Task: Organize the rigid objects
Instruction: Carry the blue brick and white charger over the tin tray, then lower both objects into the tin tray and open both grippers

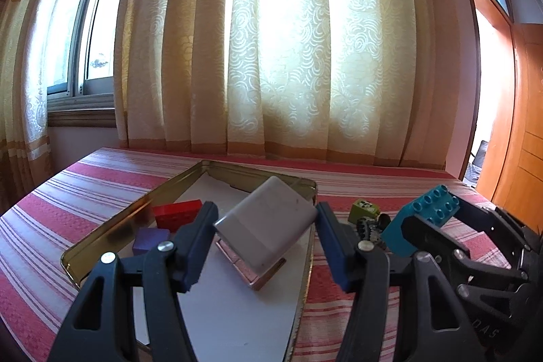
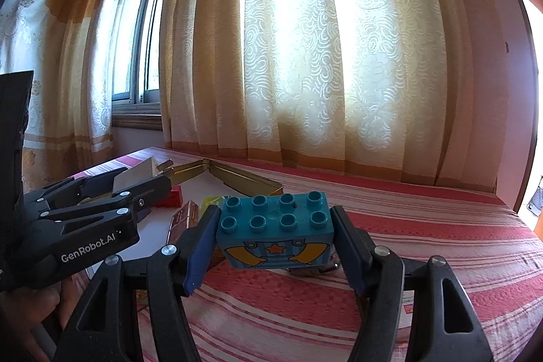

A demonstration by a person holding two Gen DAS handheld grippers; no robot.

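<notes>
My left gripper (image 1: 266, 231) is shut on a white charger block (image 1: 268, 224), tilted, held above the gold metal tin (image 1: 112, 226). In the tin lie a red brick (image 1: 176, 212), a purple cube (image 1: 149, 240) and a pink case (image 1: 251, 270). My right gripper (image 2: 275, 241) is shut on a teal toy brick (image 2: 276, 231) with a star print, held above the striped cloth; it also shows in the left wrist view (image 1: 424, 219). The left gripper shows in the right wrist view (image 2: 101, 202) with the charger (image 2: 135, 175).
A green toy block (image 1: 364, 209) and a dark toy piece (image 1: 371, 228) lie on the red striped tablecloth (image 2: 424, 243) right of the tin. Curtains and a window stand behind the table. A wooden door is at far right.
</notes>
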